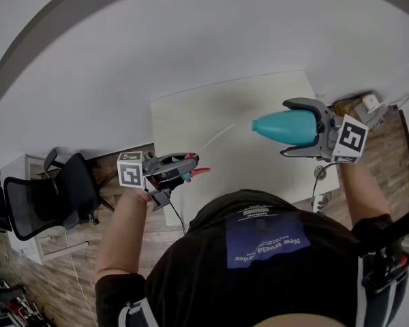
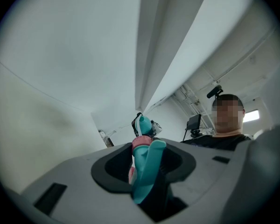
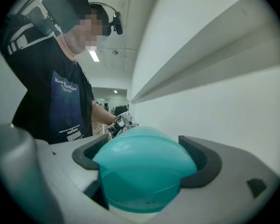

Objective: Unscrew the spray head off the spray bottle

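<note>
My left gripper [image 1: 185, 167] is shut on the teal spray head [image 1: 189, 173], whose pink-red trigger sticks out to the right. The head's thin white dip tube [image 1: 217, 138] runs up and right from it, free of the bottle. In the left gripper view the spray head [image 2: 148, 168] sits clamped between the pads. My right gripper [image 1: 290, 129] is shut on the teal spray bottle [image 1: 281, 127], held level with its bare neck pointing left. The bottle [image 3: 142, 169] fills the right gripper view. The two grippers are apart above the white table [image 1: 191, 118].
A black office chair [image 1: 44, 196] and white shelving stand on the wooden floor at the left. A white wall rises beyond the table. The person's torso in a dark shirt [image 1: 259, 264] fills the bottom of the head view. A cable [image 1: 318, 179] hangs at the table's right edge.
</note>
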The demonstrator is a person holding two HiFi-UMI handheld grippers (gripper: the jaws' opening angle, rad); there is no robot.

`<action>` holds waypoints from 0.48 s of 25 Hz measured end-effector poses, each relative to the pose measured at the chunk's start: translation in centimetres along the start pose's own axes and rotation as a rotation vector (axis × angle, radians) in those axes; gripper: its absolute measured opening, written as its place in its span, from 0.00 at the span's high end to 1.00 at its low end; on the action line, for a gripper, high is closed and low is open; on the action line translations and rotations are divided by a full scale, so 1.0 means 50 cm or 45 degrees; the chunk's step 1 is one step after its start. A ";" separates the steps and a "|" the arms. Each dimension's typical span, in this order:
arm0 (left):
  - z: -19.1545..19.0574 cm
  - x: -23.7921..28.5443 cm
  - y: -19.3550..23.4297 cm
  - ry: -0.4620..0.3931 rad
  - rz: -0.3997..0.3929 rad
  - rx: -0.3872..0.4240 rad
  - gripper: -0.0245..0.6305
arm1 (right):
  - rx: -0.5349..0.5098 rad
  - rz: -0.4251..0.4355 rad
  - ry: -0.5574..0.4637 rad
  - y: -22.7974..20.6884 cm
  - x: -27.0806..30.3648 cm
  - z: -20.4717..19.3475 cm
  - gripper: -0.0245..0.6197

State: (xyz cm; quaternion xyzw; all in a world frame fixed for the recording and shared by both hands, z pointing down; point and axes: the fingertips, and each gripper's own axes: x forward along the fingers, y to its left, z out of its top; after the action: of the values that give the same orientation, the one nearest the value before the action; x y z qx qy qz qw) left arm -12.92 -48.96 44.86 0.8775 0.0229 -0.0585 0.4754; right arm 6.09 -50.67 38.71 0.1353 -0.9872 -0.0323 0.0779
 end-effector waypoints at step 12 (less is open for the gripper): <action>0.052 0.002 0.047 -0.082 0.256 0.340 0.74 | 0.282 -0.106 -0.034 -0.052 0.026 -0.061 0.23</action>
State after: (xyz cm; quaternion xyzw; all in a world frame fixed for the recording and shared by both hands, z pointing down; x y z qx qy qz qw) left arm -12.80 -52.43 45.42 0.9285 -0.0881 -0.0413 0.3583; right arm 6.04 -53.67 41.69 0.1837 -0.9792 0.0721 0.0479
